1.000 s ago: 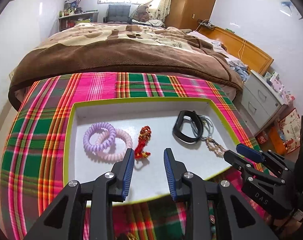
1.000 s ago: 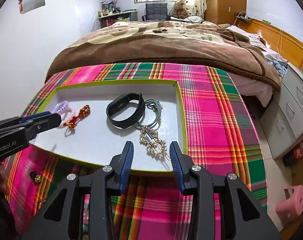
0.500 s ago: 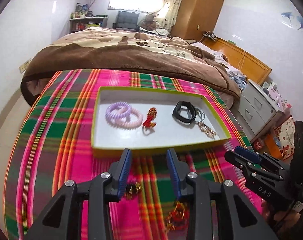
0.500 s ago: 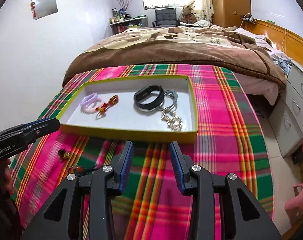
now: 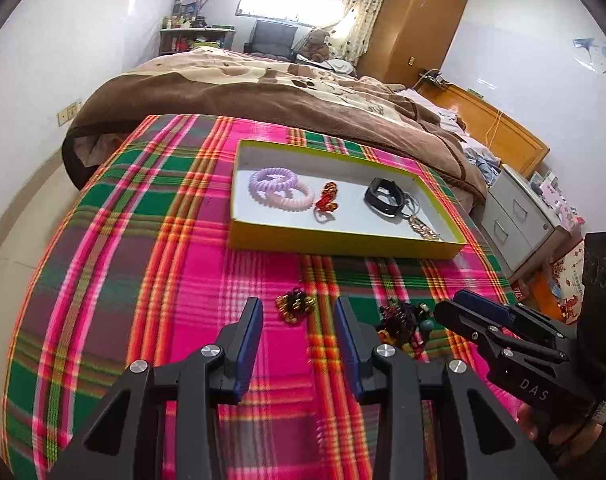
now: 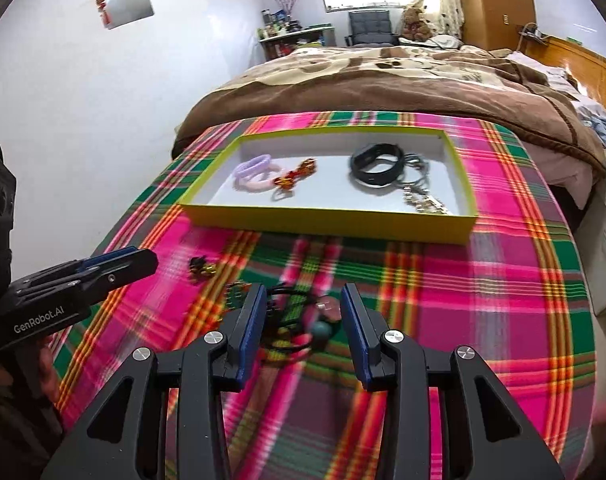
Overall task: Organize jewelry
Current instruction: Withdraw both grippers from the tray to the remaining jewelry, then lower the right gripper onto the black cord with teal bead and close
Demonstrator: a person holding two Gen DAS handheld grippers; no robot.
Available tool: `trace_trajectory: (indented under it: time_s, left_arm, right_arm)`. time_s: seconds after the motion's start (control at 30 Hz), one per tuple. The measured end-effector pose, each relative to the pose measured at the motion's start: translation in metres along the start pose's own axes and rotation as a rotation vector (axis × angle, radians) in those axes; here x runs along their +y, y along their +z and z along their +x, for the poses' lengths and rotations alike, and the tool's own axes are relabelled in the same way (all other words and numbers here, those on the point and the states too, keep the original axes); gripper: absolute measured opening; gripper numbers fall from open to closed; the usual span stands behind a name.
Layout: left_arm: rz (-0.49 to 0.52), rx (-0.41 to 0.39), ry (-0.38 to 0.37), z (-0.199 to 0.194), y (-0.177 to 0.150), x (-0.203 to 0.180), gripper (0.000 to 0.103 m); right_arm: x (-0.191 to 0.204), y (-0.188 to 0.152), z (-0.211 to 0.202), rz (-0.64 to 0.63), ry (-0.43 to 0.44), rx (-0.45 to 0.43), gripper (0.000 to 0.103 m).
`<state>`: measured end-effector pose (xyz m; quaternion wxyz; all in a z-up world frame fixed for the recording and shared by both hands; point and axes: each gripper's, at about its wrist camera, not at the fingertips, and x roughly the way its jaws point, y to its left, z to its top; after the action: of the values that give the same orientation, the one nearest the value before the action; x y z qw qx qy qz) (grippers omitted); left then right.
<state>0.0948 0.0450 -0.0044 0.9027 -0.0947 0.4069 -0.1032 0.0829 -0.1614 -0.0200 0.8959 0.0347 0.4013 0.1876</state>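
Note:
A yellow-green tray [image 5: 343,246] [image 6: 327,222] on the plaid cloth holds two spiral hair ties [image 5: 275,186], a red knot charm [image 5: 327,196], a black band [image 5: 383,196] and a gold chain [image 5: 423,230]. Outside it, on the cloth, lie a small dark-and-gold piece [image 5: 295,304] [image 6: 201,266] and a beaded cord bundle [image 5: 401,320] [image 6: 299,320]. My left gripper [image 5: 299,336] is open, just short of the small piece. My right gripper [image 6: 301,332] is open with the beaded bundle lying between its jaws on the cloth.
The plaid cloth [image 5: 143,248] covers a table with rounded edges. A bed with a brown blanket [image 5: 263,88] stands behind it. Grey drawers [image 5: 519,224] stand at the right. Each gripper shows in the other's view, the right one [image 5: 503,332] and the left one [image 6: 83,276].
Both grippers have pulled back from over the tray toward the near side of the table. The loose pieces on the cloth have come into view under them. Both stay open.

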Motion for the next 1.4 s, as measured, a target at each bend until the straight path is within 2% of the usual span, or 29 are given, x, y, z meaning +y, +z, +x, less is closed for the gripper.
trace_trajectory:
  time_s: [0.07,0.57,0.6,0.67,0.73,0.87,1.03,1.4]
  left_arm:
    - [-0.002,0.0,0.004,-0.002,-0.003,0.003,0.036]
    - [-0.016,0.01,-0.008,-0.009,-0.018,0.012,0.036]
    - [-0.017,0.011,-0.008,-0.009,-0.018,0.012,0.036]
    - [-0.021,0.012,-0.011,-0.008,-0.018,0.012,0.036]
    - [-0.018,0.013,-0.014,-0.008,-0.019,0.011,0.036]
    - [-0.015,0.016,-0.016,-0.007,-0.02,0.008,0.036]
    - [-0.012,0.022,-0.019,-0.006,-0.022,0.006,0.036]
    - [0.0,0.035,-0.025,-0.003,-0.025,0.0,0.036]
  right_arm:
    - [0.006,-0.002,0.003,-0.013,0.006,0.009,0.049]
    - [0.027,-0.004,0.026,-0.058,-0.017,0.051,0.049]
    - [0.027,-0.005,0.026,-0.057,-0.021,0.049,0.047]
    - [0.026,-0.006,0.025,-0.054,-0.033,0.045,0.029]
    - [0.023,-0.008,0.023,-0.045,-0.036,0.045,0.019]
    - [0.018,-0.013,0.015,-0.034,-0.035,0.035,0.008]
    - [0.011,-0.02,0.005,-0.041,-0.05,0.025,0.002]
    - [-0.021,-0.025,-0.02,0.024,-0.092,-0.003,0.002]
